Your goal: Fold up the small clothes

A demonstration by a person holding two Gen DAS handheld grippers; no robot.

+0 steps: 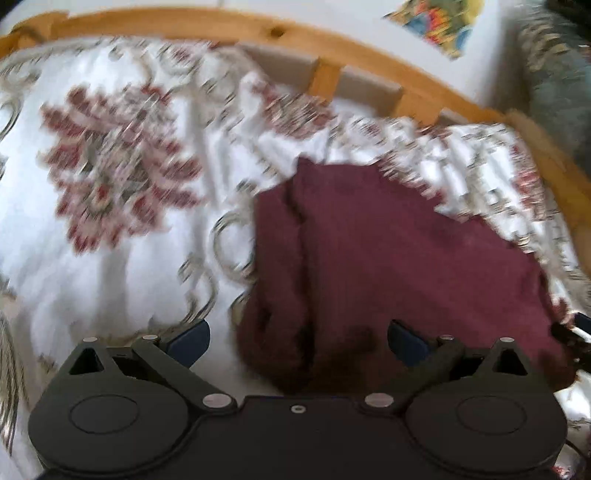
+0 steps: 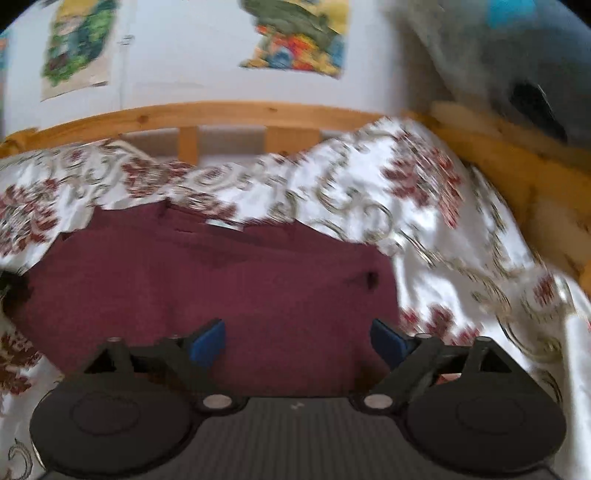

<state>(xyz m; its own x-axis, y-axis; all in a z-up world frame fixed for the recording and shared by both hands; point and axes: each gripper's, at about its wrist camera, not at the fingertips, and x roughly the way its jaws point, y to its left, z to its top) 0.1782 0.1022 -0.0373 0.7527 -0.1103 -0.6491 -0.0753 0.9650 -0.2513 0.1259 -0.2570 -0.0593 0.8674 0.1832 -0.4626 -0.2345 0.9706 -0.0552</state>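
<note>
A dark maroon garment point(image 1: 388, 258) lies on a white bedspread with red flower patterns point(image 1: 110, 166). In the left wrist view my left gripper point(image 1: 297, 339) is open, its blue pads spread over the garment's near left edge, holding nothing. In the right wrist view the same garment point(image 2: 221, 280) lies spread below my right gripper point(image 2: 297, 341), which is open and empty above its near right part. Both views are motion-blurred.
A wooden bed rail point(image 1: 325, 48) runs along the far side of the bed, also in the right wrist view point(image 2: 229, 114). Colourful pictures point(image 2: 295, 33) hang on the white wall. A grey-blue cushion or cloth point(image 2: 517, 66) sits at the far right.
</note>
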